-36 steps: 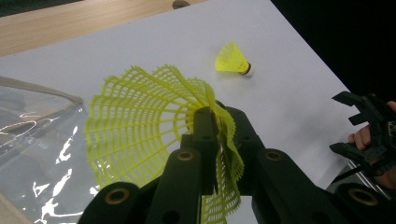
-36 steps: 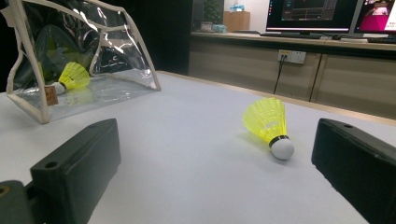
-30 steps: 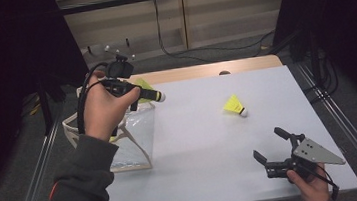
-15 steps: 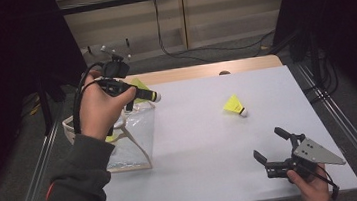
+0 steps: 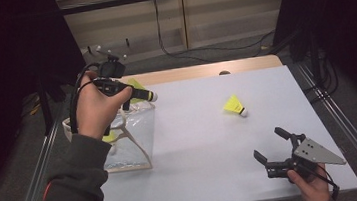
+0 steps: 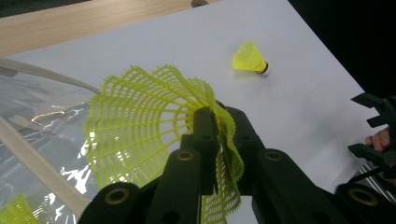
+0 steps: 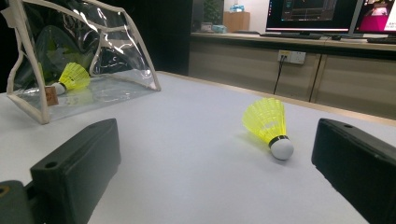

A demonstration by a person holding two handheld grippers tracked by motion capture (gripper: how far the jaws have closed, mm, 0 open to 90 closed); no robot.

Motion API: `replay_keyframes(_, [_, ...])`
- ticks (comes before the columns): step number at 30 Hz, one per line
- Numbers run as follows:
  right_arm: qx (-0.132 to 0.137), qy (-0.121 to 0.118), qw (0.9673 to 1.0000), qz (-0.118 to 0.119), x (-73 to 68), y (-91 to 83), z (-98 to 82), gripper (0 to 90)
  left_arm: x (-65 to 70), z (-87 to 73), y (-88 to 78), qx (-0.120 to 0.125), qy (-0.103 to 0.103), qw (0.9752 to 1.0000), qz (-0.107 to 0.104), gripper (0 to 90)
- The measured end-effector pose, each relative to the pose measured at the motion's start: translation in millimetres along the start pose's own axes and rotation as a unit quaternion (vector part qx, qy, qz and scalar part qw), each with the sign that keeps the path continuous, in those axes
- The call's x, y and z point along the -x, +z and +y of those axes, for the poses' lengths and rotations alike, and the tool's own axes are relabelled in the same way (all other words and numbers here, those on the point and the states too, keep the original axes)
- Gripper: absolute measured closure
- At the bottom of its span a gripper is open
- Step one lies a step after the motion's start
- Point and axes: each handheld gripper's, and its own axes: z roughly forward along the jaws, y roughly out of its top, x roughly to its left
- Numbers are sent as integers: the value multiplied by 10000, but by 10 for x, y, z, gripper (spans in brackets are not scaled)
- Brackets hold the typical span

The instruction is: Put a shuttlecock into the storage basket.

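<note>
Two shuttlecocks — one inside pouch.

No text, label, brand, number or sign can be read on anything here.

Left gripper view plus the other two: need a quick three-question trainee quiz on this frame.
1. True or false: the left gripper is shut on a yellow plastic mesh shuttlecock.
2. Where is the loose yellow shuttlecock with the white cork tip? A) in the pouch B) on the white table C) in the right gripper
3. What lies inside the clear plastic pouch with beige trim?

Key: 1 true. 2 B. 3 another yellow shuttlecock.
</note>
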Motion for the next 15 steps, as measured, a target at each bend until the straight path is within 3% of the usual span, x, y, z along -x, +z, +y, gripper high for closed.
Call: replay_keyframes(15, [-14,-5,10000,4,1,4,-6,10,-59,-5,-49,-1,-25,10000,51,840])
